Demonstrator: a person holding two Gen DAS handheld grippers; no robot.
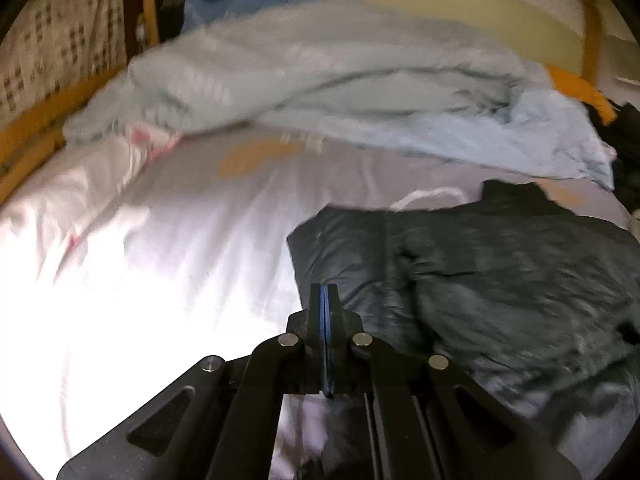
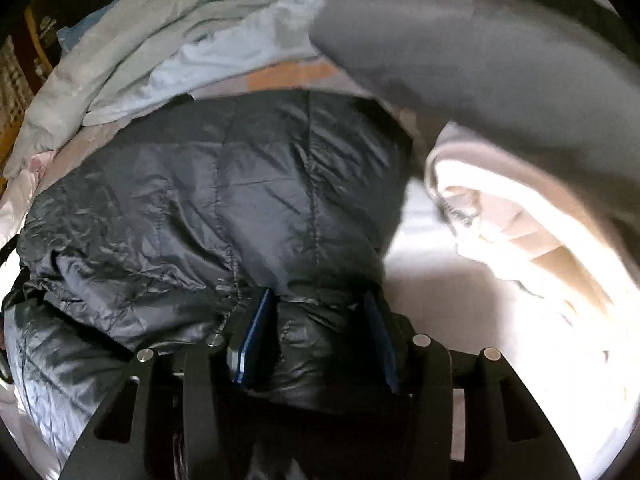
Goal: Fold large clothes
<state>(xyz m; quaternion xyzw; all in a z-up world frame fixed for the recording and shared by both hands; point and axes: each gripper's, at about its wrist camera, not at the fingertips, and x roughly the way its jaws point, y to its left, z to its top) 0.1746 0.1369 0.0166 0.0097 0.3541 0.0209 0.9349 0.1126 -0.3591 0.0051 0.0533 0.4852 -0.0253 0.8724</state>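
A dark quilted puffer jacket lies bunched on the bed's pale sheet, right of centre in the left wrist view. My left gripper is shut and empty, just above the jacket's left edge. In the right wrist view the jacket fills the centre. My right gripper is open, with a puffed fold of the jacket lying between its two fingers. Whether the pads press the fabric I cannot tell.
A rumpled light blue blanket is piled at the far side of the bed. A grey and white garment hangs blurred at the upper right. Orange bed rails and a patterned curtain border the bed.
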